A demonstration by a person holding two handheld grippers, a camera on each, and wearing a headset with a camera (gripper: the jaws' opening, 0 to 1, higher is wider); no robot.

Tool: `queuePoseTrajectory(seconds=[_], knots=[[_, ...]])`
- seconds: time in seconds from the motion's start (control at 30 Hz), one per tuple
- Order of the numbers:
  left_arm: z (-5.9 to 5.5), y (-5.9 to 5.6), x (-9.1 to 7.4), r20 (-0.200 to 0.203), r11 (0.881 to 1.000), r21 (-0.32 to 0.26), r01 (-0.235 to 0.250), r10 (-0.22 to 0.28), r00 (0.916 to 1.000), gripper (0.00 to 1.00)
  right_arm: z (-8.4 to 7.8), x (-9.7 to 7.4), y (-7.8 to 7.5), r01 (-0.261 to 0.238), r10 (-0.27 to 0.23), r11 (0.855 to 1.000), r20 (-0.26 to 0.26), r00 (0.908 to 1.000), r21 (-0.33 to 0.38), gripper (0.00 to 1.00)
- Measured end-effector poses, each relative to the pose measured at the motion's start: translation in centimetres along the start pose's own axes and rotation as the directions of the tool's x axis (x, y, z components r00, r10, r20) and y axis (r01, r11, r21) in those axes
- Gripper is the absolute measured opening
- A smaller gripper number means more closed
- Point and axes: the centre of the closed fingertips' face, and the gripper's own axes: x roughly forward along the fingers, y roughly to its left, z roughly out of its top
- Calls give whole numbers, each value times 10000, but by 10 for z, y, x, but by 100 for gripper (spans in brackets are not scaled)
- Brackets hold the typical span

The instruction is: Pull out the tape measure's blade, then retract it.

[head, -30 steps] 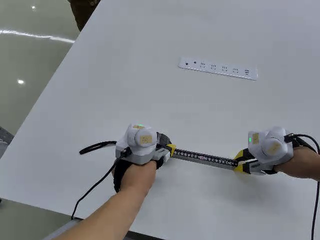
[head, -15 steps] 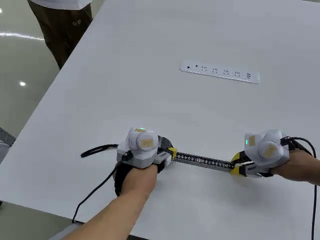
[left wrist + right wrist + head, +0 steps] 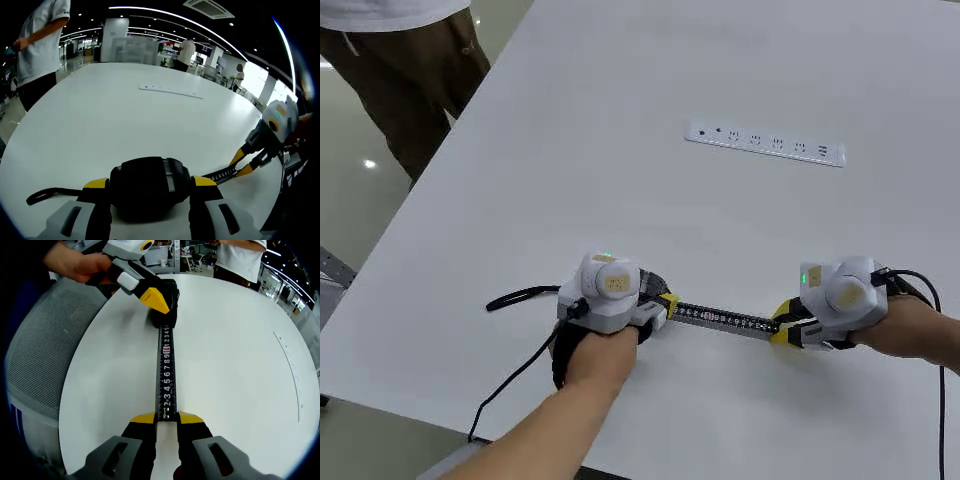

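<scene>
The black tape measure case point(image 3: 149, 186) sits clamped between the yellow-tipped jaws of my left gripper point(image 3: 655, 302), resting on the white table point(image 3: 620, 150). Its dark blade point(image 3: 725, 319) with white numerals runs out flat along the table to the right. My right gripper point(image 3: 782, 326) is shut on the blade's end point(image 3: 165, 416). In the right gripper view the blade point(image 3: 165, 370) stretches straight away to the case point(image 3: 166, 300), held by the left gripper point(image 3: 150, 297). A black wrist strap point(image 3: 520, 295) trails left from the case.
A white power strip point(image 3: 765, 144) lies farther back on the table. A person in a white shirt and brown trousers point(image 3: 405, 60) stands at the table's far left corner. Cables point(image 3: 510, 375) hang off the near edge.
My right gripper has moved left toward the case with the blade's end in it, so the exposed blade is shorter. The person at the left has come further into view as the camera shifted.
</scene>
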Motion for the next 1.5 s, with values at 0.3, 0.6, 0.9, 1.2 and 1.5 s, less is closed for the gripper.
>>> queuePoseTrajectory(seconds=[0.3,0.6,0.9,1.2,1.5], knots=[[0,0,0,-23,10000,-28,89,-89,10000,59,14,8,2,-107,109,9999,149,9998,-106,12],[0,1,0,-28,9999,-73,155,-156,9999,59,23,12,2,-150,153,9998,261,9995,-123,12],[0,0,0,-52,9997,-108,231,-231,9997,59,36,19,3,-198,204,9997,428,9989,-141,12],[0,0,0,-73,9995,-123,297,-298,9995,59,49,25,4,-295,304,9994,555,9980,-169,12],[0,1,-1,-69,9991,-182,376,-378,9993,58,58,32,4,-298,311,9993,682,9972,-208,12]])
